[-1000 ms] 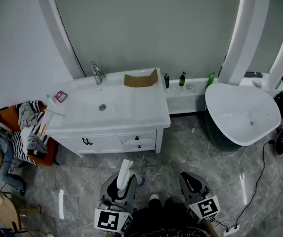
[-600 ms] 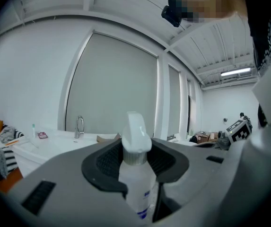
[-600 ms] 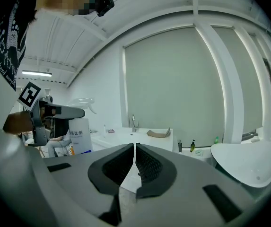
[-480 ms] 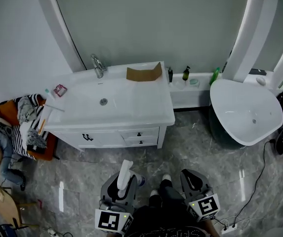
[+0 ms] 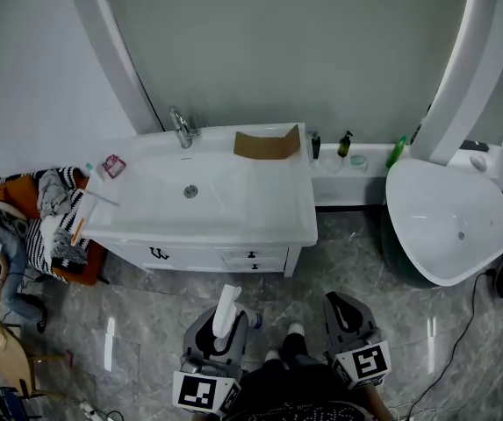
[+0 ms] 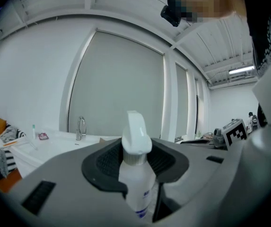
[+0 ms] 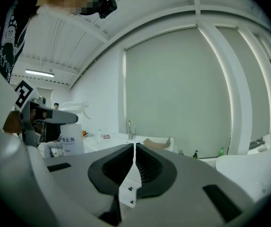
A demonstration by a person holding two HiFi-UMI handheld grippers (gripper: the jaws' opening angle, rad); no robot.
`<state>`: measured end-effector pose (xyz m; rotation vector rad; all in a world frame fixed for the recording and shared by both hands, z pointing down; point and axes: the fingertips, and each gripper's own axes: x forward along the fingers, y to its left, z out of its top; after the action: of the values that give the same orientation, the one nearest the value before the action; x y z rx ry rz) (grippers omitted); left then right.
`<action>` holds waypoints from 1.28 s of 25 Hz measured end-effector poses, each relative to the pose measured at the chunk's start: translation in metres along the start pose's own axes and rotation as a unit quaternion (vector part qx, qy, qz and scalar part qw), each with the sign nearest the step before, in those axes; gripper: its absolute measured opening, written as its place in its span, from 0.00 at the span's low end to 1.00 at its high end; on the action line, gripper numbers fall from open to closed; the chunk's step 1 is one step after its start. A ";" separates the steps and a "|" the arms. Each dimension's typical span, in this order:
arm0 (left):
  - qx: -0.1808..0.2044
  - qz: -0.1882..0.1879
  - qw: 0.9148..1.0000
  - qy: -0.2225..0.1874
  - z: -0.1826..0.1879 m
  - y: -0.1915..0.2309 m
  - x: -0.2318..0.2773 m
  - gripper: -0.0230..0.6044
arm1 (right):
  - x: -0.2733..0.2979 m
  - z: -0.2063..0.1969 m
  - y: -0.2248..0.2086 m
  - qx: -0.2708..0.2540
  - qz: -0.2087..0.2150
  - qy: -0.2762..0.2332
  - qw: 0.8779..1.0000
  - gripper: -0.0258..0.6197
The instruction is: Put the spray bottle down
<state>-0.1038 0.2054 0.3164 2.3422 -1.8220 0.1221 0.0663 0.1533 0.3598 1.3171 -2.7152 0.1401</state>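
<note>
A white spray bottle point(image 5: 226, 303) with a white trigger head stands upright between the jaws of my left gripper point(image 5: 223, 324), which is shut on its neck and body. In the left gripper view the spray bottle point(image 6: 136, 174) fills the gap between the dark pads point(image 6: 106, 162). My right gripper point(image 5: 342, 310) is held level beside it, jaws closed together with nothing between them; the right gripper point(image 7: 134, 162) shows only a thin slit. Both are held over the grey floor, short of the white vanity point(image 5: 233, 226). The bottle point(image 7: 72, 140) also shows at the left of the right gripper view.
The vanity top carries a sink basin point(image 5: 190, 191), a chrome faucet point(image 5: 181, 127) and a brown cardboard piece point(image 5: 267, 143). Small bottles point(image 5: 346, 143) stand on a ledge to its right, beside a white bathtub point(image 5: 449, 217). A pile of clothes point(image 5: 49, 226) lies at the left.
The vanity and bathtub have shifted lower and rightward in the head view as both grippers moved forward toward them. The bottle stays gripped in the left gripper.
</note>
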 end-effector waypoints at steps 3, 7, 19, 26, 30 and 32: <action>0.013 -0.002 1.000 -0.013 0.004 -0.003 0.018 0.28 | 0.015 0.009 -0.016 -0.004 -0.003 -0.015 1.000 0.08; 0.017 -0.006 1.000 -0.017 0.005 -0.014 0.044 0.28 | 0.031 0.019 -0.029 -0.009 0.010 -0.025 1.000 0.08; 0.004 0.009 0.999 -0.047 0.018 -0.029 0.088 0.28 | 0.044 0.016 -0.076 -0.016 0.020 -0.023 0.999 0.08; 0.004 0.014 0.999 -0.046 0.018 -0.023 0.096 0.28 | 0.055 0.009 -0.078 -0.004 0.033 -0.018 0.999 0.08; 0.009 0.009 0.999 -0.041 0.018 -0.015 0.107 0.28 | 0.067 0.008 -0.078 -0.002 0.036 -0.015 0.999 0.08; 0.009 0.003 0.999 -0.040 0.019 -0.010 0.113 0.28 | 0.074 0.006 -0.079 -0.001 0.032 -0.013 0.999 0.08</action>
<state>-0.0671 0.0966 0.3161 2.3863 -1.8717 0.0478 0.0822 0.0466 0.3672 1.2414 -2.7790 0.1268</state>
